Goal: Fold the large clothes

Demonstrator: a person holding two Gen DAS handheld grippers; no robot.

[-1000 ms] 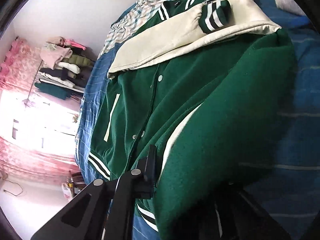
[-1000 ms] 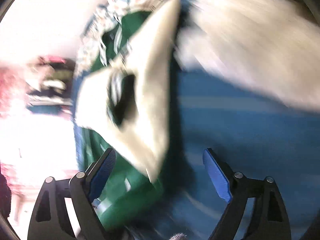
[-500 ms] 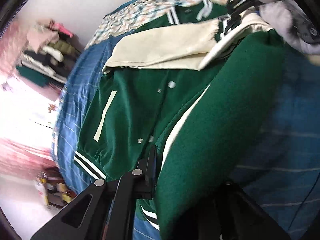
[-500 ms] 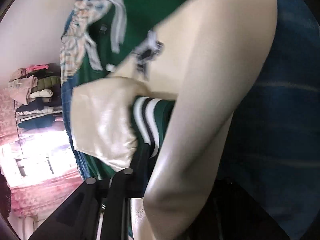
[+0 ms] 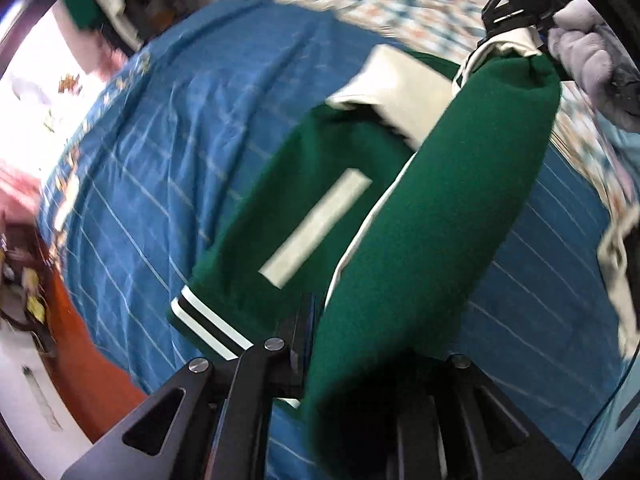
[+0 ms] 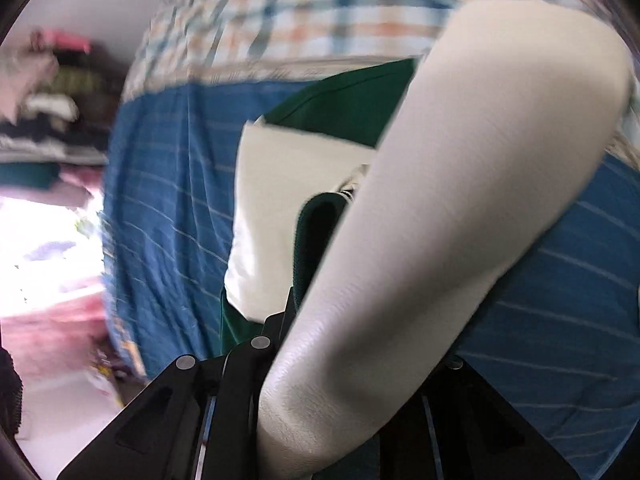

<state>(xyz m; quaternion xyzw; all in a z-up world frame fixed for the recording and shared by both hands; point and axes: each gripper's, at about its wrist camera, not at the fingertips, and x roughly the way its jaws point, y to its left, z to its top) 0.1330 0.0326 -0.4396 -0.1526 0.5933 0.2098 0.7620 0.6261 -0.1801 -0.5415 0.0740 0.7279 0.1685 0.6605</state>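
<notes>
Green jacket [image 5: 432, 240] draped over blue bedsheet [image 5: 168, 152]; plaid blanket [image 6: 304, 20] behind.

Looking steeply down from each wrist, close over the green jacket [image 5: 420, 248] on the blue striped bedspread [image 5: 168, 152]; sharing jacket, bedspread and checked quilt [image 6: 304, 20]; right view blurred, seemingly nearer the cream sleeve [image 6: 440, 240].
</notes>
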